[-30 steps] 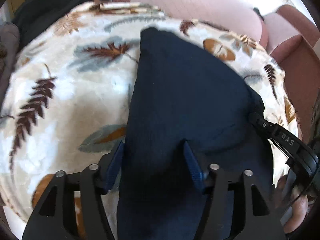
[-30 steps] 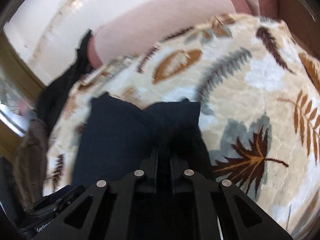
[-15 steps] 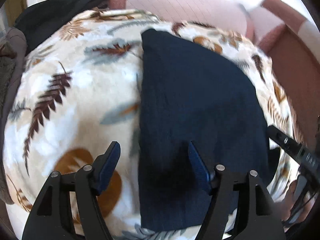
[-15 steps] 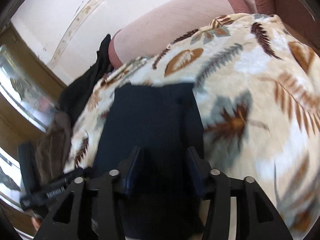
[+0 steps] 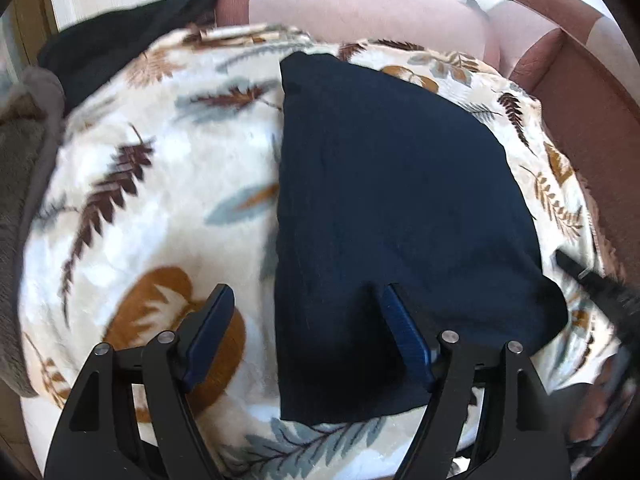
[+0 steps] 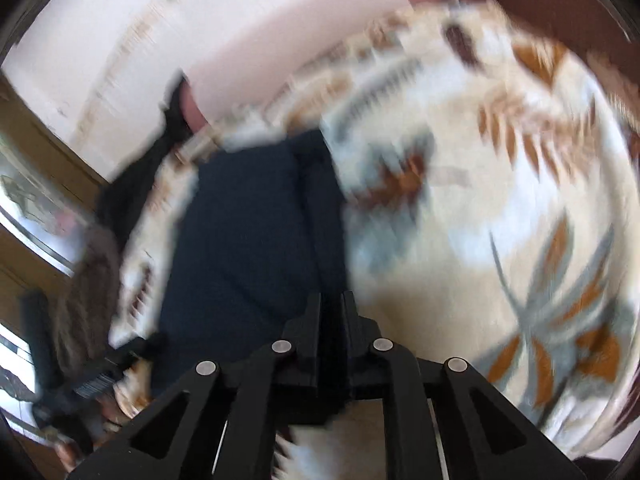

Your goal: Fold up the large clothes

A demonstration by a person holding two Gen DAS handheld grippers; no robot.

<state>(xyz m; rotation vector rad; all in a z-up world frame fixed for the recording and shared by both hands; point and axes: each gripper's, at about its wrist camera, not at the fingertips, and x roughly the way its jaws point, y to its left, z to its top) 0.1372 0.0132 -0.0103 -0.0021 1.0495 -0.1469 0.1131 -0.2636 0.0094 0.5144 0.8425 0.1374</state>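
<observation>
Left gripper (image 5: 306,330): angled steeply down over the garment's near edge, jaws opening, nothing pinched.
Right gripper (image 6: 330,322): tilted down, jaws closing, nearly together; grip unclear in blur.
Garment (image 5: 384,208): navy, folded, flat on blanket (image 5: 160,208).
Surroundings: pink sofa (image 5: 360,4) behind.

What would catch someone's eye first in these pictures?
A dark navy garment, folded flat, lies in the middle of a cream leaf-print blanket. The left hand-held gripper hangs over its near left edge, jaws opening with nothing pinched. A pink cushion sits behind.

A home living room: pink sofa (image 5: 360,4) under a leaf-print blanket (image 5: 160,184).
</observation>
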